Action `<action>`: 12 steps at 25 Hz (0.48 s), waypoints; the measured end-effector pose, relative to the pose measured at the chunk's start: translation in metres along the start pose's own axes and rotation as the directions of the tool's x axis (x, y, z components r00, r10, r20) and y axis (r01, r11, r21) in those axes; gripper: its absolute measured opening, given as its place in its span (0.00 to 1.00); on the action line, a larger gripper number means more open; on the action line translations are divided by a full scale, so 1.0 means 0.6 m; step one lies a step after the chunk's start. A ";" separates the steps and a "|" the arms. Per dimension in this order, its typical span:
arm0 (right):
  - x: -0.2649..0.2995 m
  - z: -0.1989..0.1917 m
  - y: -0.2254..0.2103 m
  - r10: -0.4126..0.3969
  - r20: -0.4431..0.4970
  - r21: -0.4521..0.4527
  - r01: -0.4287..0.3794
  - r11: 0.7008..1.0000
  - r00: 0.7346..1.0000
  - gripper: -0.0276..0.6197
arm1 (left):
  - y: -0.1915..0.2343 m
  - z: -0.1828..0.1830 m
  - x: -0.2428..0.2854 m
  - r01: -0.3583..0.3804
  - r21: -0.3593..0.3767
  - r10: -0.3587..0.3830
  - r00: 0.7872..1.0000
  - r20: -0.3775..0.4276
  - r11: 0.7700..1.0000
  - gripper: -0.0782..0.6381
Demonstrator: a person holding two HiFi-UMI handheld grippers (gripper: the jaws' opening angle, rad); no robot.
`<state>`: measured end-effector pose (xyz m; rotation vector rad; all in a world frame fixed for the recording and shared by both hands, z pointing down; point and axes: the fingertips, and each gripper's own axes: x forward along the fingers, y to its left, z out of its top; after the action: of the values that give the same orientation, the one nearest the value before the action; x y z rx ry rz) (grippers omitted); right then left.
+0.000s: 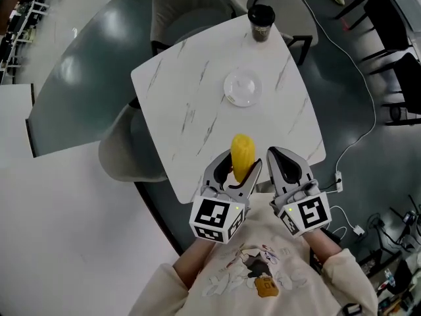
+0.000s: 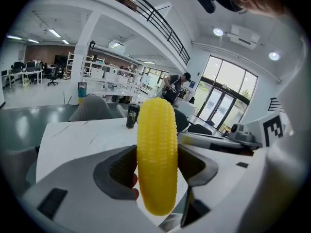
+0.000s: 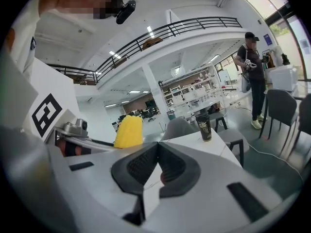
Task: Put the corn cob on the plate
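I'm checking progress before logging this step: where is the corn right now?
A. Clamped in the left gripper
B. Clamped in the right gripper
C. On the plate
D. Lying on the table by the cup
A: the left gripper has its jaws pressed on both sides of the corn, and the plate is bare.

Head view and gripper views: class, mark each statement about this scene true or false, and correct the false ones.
1. The left gripper is shut on the corn cob. True.
2. The plate on the table is empty. True.
3. The right gripper has its jaws wide apart. False: they are together, with nothing between them.
4. The dark cup touches the plate. False: it stands apart from it, at the table's far corner.
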<state>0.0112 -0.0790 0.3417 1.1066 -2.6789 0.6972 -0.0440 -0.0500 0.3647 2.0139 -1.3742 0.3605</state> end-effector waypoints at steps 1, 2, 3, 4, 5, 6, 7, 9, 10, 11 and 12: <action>0.005 -0.002 -0.005 -0.010 0.004 0.009 0.010 1.000 1.000 0.05 | 0.004 0.000 0.006 0.000 0.001 0.000 1.000 -0.002 1.000 0.47; 0.010 -0.003 -0.010 -0.017 0.007 0.017 0.017 1.000 1.000 0.05 | 0.009 0.000 0.012 -0.004 0.004 0.004 1.000 -0.007 1.000 0.47; 0.014 -0.004 -0.013 -0.023 0.010 0.019 0.023 1.000 1.000 0.05 | 0.014 -0.001 0.017 -0.009 0.006 0.009 1.000 -0.012 1.000 0.47; 0.018 -0.006 -0.016 -0.028 0.011 0.012 0.028 1.000 1.000 0.05 | 0.019 -0.001 0.022 -0.012 0.005 0.012 1.000 -0.018 1.000 0.47; 0.022 -0.008 -0.018 -0.031 0.009 0.002 0.031 1.000 0.999 0.05 | 0.024 -0.002 0.027 -0.014 0.000 0.014 1.000 -0.022 1.000 0.47; 0.027 -0.011 -0.021 -0.033 0.002 -0.006 0.033 0.999 0.999 0.05 | 0.029 -0.003 0.032 -0.017 -0.006 0.017 0.999 -0.027 1.000 0.47; 0.032 -0.016 -0.024 -0.034 -0.009 -0.011 0.034 0.999 0.999 0.05 | 0.034 -0.005 0.038 -0.020 -0.009 0.020 0.999 -0.032 1.000 0.47; 0.043 -0.024 -0.032 -0.034 -0.027 -0.011 0.033 0.999 0.999 0.05 | 0.045 -0.009 0.051 -0.024 -0.012 0.023 0.999 -0.042 1.000 0.47; 0.049 -0.026 -0.036 -0.030 -0.032 -0.009 0.030 1.000 0.999 0.05 | 0.050 -0.011 0.058 -0.023 -0.013 0.023 0.999 -0.046 1.000 0.47; 0.055 -0.029 -0.039 -0.026 -0.036 -0.007 0.026 1.000 0.999 0.05 | 0.055 -0.012 0.065 -0.023 -0.016 0.023 0.999 -0.049 1.000 0.47; 0.059 -0.032 -0.042 -0.023 -0.042 -0.006 0.023 1.000 0.999 0.05 | 0.060 -0.014 0.070 -0.025 -0.021 0.024 0.998 -0.052 0.999 0.47</action>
<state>0.0028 -0.1078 0.3786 1.1075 -2.6272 0.7012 -0.0581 -0.0831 0.4077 1.9584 -1.3664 0.4048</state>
